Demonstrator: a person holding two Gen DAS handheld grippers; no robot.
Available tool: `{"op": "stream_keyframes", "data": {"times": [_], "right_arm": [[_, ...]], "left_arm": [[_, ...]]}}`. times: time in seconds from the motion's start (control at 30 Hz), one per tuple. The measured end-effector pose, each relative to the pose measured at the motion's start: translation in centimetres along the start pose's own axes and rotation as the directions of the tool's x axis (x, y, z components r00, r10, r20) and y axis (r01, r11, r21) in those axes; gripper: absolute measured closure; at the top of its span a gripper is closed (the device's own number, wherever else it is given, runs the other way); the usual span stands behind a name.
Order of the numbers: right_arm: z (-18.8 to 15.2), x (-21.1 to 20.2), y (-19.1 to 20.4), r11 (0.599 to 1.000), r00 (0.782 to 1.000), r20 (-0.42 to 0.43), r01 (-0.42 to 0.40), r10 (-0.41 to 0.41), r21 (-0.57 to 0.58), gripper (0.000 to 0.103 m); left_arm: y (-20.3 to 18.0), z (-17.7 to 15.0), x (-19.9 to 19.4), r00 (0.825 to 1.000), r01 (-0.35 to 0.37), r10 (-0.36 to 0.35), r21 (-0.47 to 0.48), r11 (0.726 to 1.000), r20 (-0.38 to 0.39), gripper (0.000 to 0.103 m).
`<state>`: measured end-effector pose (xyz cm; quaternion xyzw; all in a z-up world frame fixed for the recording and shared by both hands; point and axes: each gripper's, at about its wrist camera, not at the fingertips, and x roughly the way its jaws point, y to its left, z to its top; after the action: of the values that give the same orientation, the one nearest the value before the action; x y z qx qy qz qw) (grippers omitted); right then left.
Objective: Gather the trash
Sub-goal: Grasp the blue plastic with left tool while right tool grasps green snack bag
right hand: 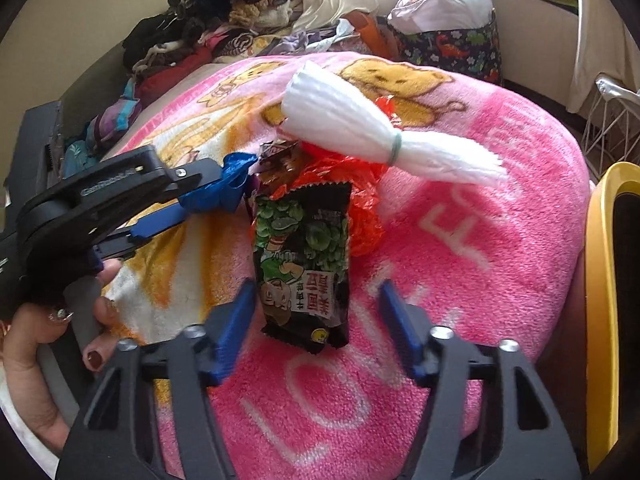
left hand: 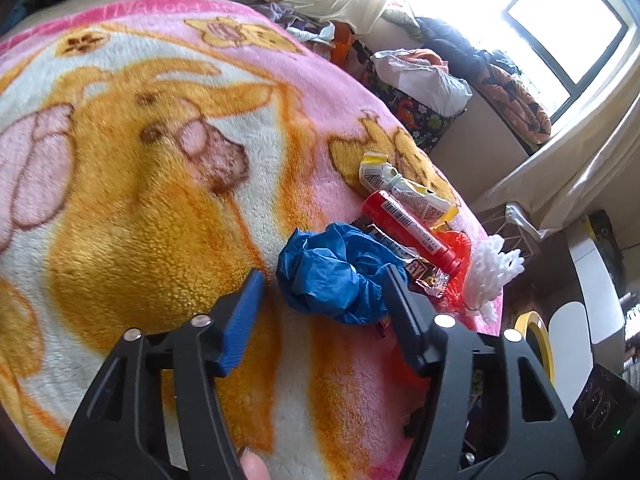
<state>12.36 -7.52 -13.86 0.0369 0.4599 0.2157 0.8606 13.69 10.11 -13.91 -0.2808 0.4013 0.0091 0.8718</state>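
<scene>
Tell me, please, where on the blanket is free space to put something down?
Free: the wide blanket left of the blue bag, and the pink lettered part right of the green snack packet. Crowded: around the red tube and white foam net.

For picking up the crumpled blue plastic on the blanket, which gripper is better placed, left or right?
Left. The left gripper already has its fingers on either side of the crumpled blue plastic. The right gripper is instead lined up on the green snack packet, fingers apart and not touching it.
</scene>
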Motion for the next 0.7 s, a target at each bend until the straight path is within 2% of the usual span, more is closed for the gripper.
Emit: {"op": "stream_keyframes", "data": {"times": [0.07, 0.1, 0.3, 0.7], "right_arm": [[0.0, -0.2, -0.1, 1.000, 1.000, 0.000, -0.010, 0.010, -0.005, 0.066], [0.0, -0.2, 0.0, 1.000, 1.000, 0.001, -0.017, 0.017, -0.008, 0.066], [-0.6, -1.5, 0.0, 0.999, 0.999, 0.017, -0.037, 0.037, -0.012, 0.070], [-1.1, -4.7, -0.4, 0.998, 0.996, 0.069, -0.053, 0.054, -0.020, 0.070]], "left_arm": [[0.1, -0.1, 0.1, 1.000, 0.000, 0.000, -0.002, 1.000, -0.002, 0.064], [0.0, -0.1, 0.0, 1.000, 0.001, -0.001, 0.002, 1.000, -0.002, 0.071], [-0.4, -0.2, -0.7, 1.000, 0.028, -0.028, 0.017, 0.999, -0.004, 0.091], [-2.1, 0.2, -4.7, 0.997, 0.032, -0.038, 0.089, 0.996, 0.065, 0.094]]}}
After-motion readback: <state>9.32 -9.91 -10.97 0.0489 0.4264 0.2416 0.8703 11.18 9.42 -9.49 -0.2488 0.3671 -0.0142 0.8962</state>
